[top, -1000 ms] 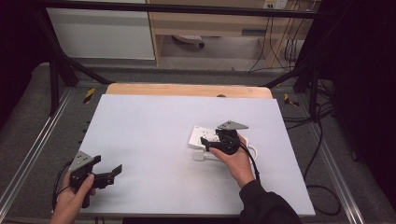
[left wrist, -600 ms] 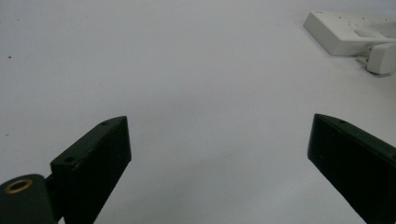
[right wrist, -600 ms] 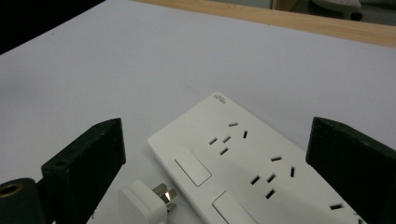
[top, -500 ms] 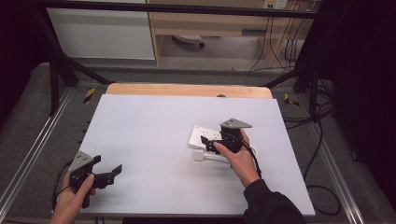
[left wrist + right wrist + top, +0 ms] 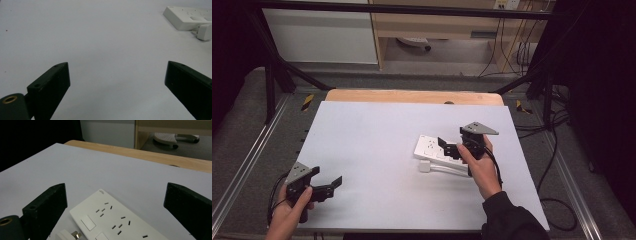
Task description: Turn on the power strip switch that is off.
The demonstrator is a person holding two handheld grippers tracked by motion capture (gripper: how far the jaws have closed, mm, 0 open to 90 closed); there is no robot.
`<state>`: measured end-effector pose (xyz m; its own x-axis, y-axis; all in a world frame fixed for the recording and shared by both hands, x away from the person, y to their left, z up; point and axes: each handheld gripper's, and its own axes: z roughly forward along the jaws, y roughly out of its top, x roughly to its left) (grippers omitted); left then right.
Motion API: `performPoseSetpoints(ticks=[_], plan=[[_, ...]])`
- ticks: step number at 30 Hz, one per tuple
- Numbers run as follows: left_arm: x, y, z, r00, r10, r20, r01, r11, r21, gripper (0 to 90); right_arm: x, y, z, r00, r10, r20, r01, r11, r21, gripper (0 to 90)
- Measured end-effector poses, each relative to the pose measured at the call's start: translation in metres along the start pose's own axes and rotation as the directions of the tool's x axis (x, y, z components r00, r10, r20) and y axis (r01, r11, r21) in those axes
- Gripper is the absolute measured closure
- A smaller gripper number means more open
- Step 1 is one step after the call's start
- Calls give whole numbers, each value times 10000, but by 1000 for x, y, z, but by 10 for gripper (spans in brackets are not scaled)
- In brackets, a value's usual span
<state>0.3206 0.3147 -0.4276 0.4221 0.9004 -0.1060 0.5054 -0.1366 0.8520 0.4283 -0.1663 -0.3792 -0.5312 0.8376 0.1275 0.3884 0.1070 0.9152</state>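
With its jaws just spread wide and nothing between them, the right hand-held gripper (image 5: pixel 450 148) hovered over the white power strip (image 5: pixel 430 147) on the desk (image 5: pixel 362 130), where a careless descent likely risked knocking the loose plug (image 5: pixel 425 166) beside the strip.

Right hand-held gripper (image 5: pixel 447 146) higher, jaws wider

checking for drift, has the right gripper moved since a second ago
Yes. The right gripper has pulled back toward the table's right edge, away from the white power strip it was over, its fingers having just opened, nothing between them.
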Motion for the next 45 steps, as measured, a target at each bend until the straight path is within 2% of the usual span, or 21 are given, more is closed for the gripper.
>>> performPoseSetpoints(ticks=[10, 29, 37, 45], plan=[[0, 0, 0, 10000, -6, -10, 6, 10000, 6, 60, -15, 3, -26, 9999, -71, 158, 76, 9996, -289, 57], [2, -1, -5, 9997, -240, -49, 240, 9996, -122, 60, -43, -5, -77, 9975, 173, 685, -116, 9965, -827, 55], [3, -2, -8, 9995, -304, -67, 303, 9995, -128, 60, -57, -17, -96, 9939, 408, 1024, -309, 9949, -959, 53], [4, -3, -8, 9993, -353, -119, 352, 9993, -126, 60, -72, -39, -106, 9874, 698, 1420, -564, 9938, -958, 57]])
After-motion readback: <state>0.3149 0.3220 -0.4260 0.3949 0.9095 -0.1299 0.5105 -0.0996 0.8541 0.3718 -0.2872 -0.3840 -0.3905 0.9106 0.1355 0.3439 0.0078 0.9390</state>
